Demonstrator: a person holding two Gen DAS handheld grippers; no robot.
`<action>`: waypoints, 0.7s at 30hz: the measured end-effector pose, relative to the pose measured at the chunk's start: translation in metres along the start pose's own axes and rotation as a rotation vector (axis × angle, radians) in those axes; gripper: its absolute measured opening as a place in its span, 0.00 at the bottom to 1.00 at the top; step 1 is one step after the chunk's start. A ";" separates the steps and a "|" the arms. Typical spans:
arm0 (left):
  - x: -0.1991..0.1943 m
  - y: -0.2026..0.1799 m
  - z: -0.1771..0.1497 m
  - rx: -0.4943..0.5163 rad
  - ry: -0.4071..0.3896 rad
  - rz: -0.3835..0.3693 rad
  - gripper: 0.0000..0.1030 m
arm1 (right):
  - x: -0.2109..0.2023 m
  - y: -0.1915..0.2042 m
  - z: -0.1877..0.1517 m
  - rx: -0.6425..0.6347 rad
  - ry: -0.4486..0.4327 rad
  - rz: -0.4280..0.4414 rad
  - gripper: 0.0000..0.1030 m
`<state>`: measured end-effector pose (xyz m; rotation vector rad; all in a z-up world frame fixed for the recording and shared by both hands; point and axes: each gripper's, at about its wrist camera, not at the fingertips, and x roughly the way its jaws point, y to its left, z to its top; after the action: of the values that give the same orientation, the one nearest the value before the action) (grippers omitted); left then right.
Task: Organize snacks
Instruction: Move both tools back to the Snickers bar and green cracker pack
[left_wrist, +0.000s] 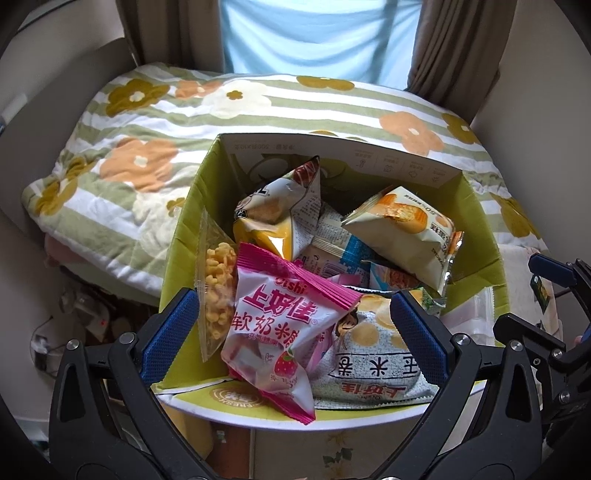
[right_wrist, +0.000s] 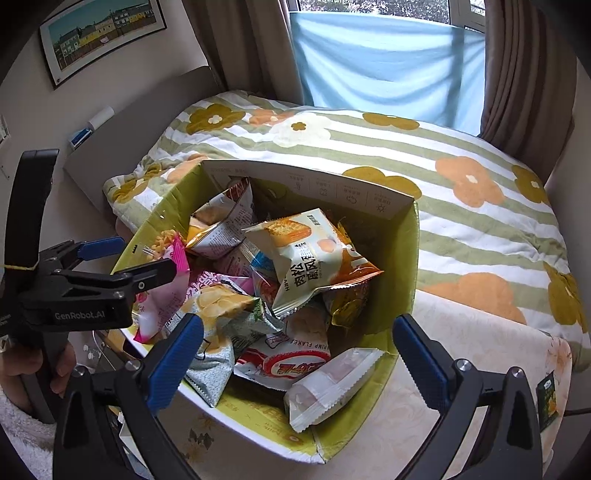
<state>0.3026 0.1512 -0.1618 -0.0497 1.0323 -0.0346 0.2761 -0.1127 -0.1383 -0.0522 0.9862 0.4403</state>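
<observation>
Open green-and-white cardboard box (right_wrist: 400, 258): matt paperboard walls, printed flap, raw cut edges. Pink-and-white glossy plastic-film candy packet (left_wrist: 275, 325): smooth, crimped serrated seams. Clear plastic bag of yellow puffed snacks (left_wrist: 216, 291): transparent, shiny film. Cream-and-orange foil-lined cake packet (right_wrist: 314, 254): glossy, creased, with a metallic sheen at its edges. White translucent plastic sachet (right_wrist: 330, 384): satin film, zigzag-cut ends. Left gripper (left_wrist: 295, 332) and right gripper (right_wrist: 299, 354): matt black moulded plastic arms, bright metal rivets, blue rubbery pads (right_wrist: 175, 363) with a fine ribbed texture. Striped floral quilt (right_wrist: 461, 206): soft, matt, fuzzy cloth. Brown curtain (right_wrist: 524, 74): matt woven fabric.
</observation>
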 end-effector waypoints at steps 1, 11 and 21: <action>-0.002 -0.002 0.000 0.004 -0.002 -0.007 1.00 | -0.003 0.001 -0.001 -0.002 -0.002 -0.011 0.99; -0.028 -0.042 0.002 0.065 -0.047 -0.052 1.00 | -0.050 -0.021 -0.017 0.052 -0.074 -0.083 0.99; -0.051 -0.134 -0.014 0.141 -0.083 -0.104 1.00 | -0.103 -0.090 -0.045 0.043 -0.107 -0.241 0.99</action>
<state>0.2638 0.0201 -0.1181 0.0235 0.9414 -0.1986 0.2264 -0.2397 -0.0928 -0.1070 0.8707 0.1985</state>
